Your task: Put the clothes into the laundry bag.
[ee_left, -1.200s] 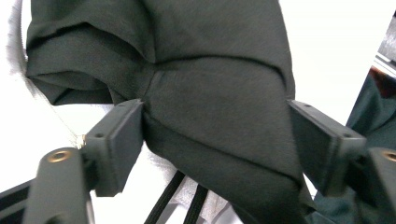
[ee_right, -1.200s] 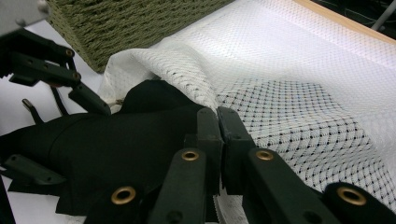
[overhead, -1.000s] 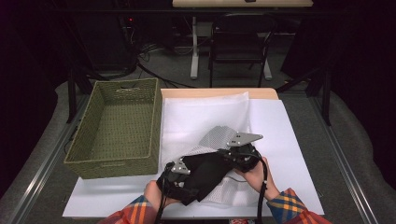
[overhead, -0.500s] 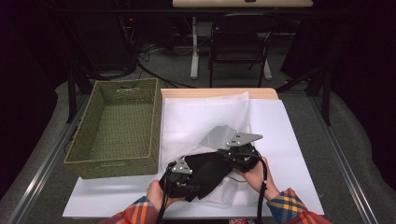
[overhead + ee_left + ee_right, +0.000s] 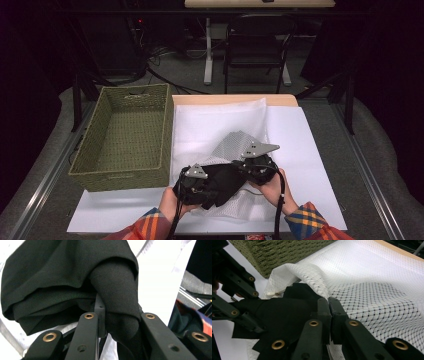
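**Black cloth going into mesh laundry bag**

Table [image 5: 320, 150] is covered by a white sheet, with a woven basket [image 5: 125, 135] on its left side, well apart from the work and not involved now. A white mesh bag [image 5: 220, 125] lies flat down the middle, its near end raised. The black cloth [image 5: 222, 182] sits at that near end, partly under the mesh, between the two hands.

Right gripper [image 5: 329, 305]: jaws pressed together on the mesh edge, lifting it, presumably to hold the bag mouth open.

Left gripper [image 5: 117, 322]: jaws have just been closing and now pinch a bunched fold of the black cloth [image 5: 75, 277], most likely to feed it into the opening. Zip pull [image 5: 270, 293] lies beside the raised edge
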